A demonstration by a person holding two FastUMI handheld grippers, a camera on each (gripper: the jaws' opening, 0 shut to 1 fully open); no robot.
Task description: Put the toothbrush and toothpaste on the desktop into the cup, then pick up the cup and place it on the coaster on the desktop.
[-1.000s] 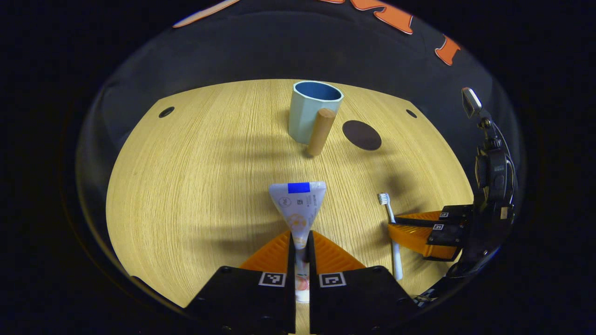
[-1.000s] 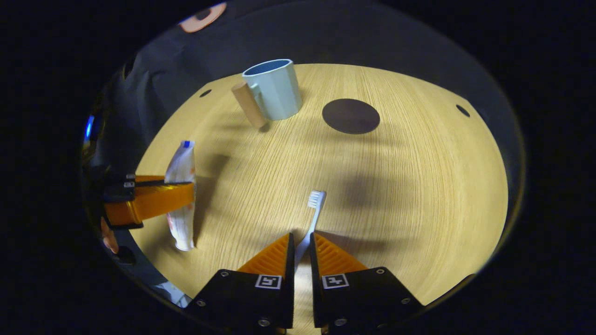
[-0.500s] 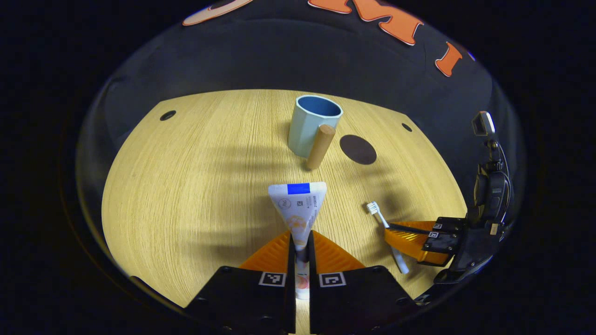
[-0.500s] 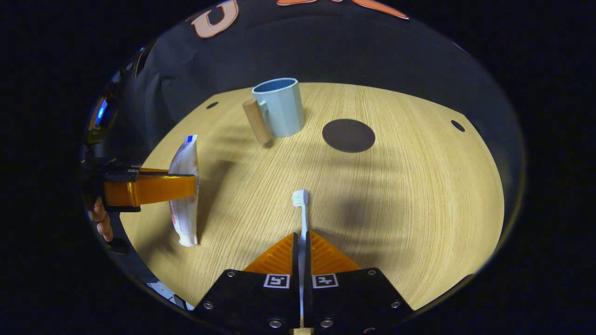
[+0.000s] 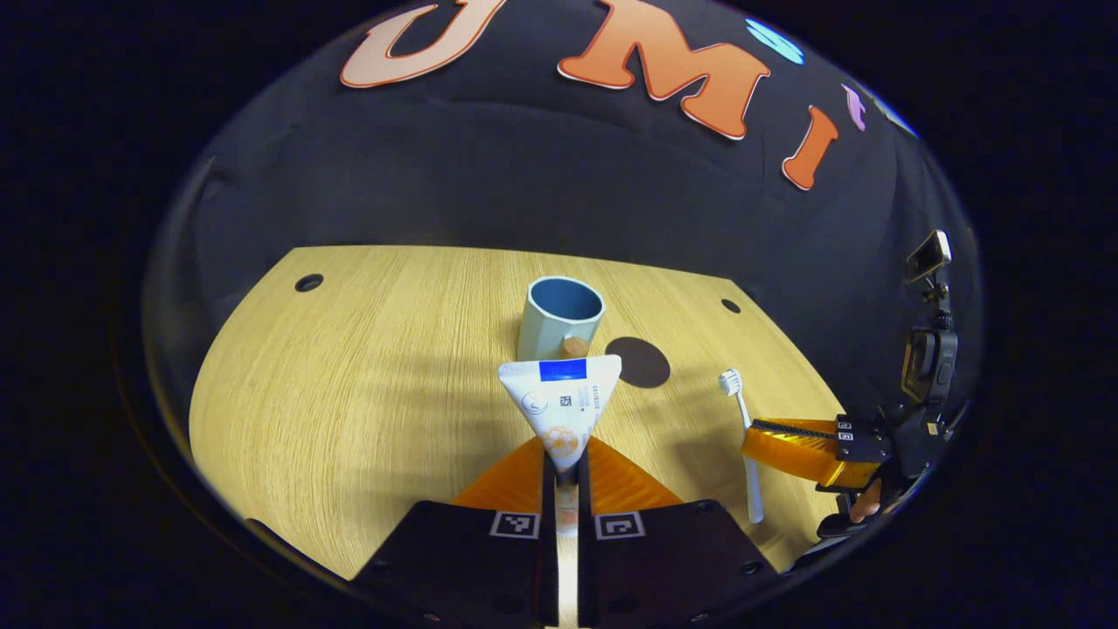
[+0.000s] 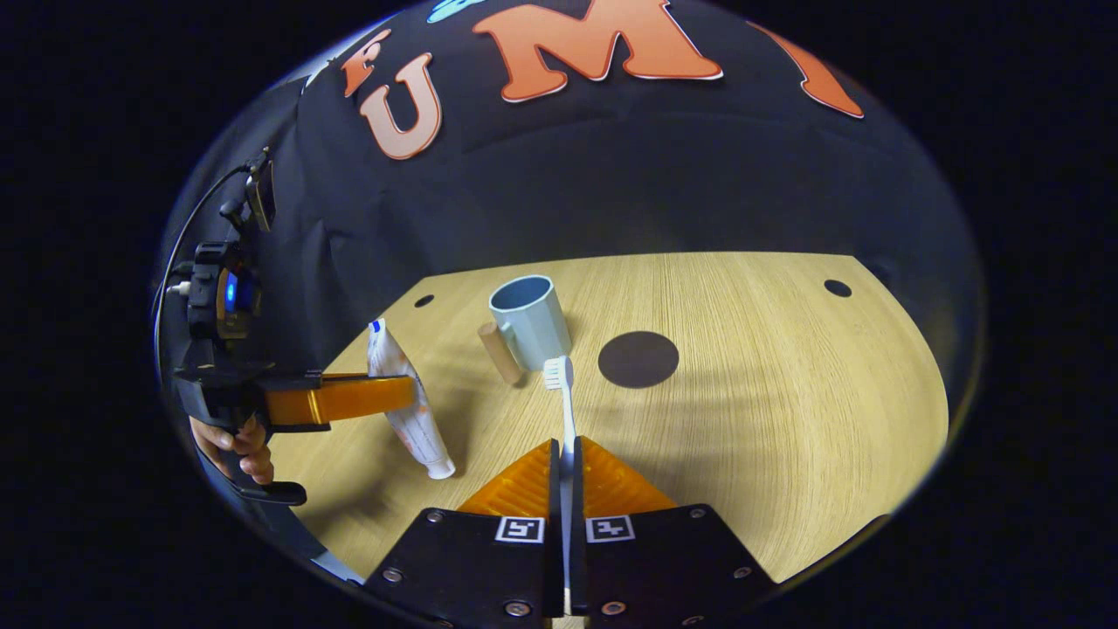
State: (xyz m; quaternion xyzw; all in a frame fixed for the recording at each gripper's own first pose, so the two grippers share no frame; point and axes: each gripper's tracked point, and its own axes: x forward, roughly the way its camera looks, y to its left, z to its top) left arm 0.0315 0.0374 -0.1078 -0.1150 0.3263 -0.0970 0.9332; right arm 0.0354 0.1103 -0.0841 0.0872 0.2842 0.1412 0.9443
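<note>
My left gripper [image 5: 565,465] is shut on the white toothpaste tube [image 5: 562,400], whose flat crimped end with a blue stripe points up. It is held above the wooden desktop [image 5: 349,384]. My right gripper [image 6: 566,459] is shut on the white toothbrush [image 6: 563,397], bristles up and away from me. The pale blue cup [image 5: 559,319] with a wooden handle [image 6: 500,352] stands upright ahead of both grippers. The dark round coaster [image 6: 638,359] lies flat to the cup's right. The other gripper [image 5: 790,441] with the toothbrush [image 5: 742,437] shows at the right of the left gripper view.
The desktop [image 6: 786,393] has small dark holes [image 5: 308,282] near its far corners. The booth's black cloth wall rises behind the far edge. A hand [image 6: 231,441] holds the left gripper [image 6: 349,397] with the tube [image 6: 406,406] at the left of the right gripper view.
Both grippers have risen and tilted upward, lifting the toothpaste and the toothbrush off the desktop. The cup and coaster now sit lower and smaller in both views.
</note>
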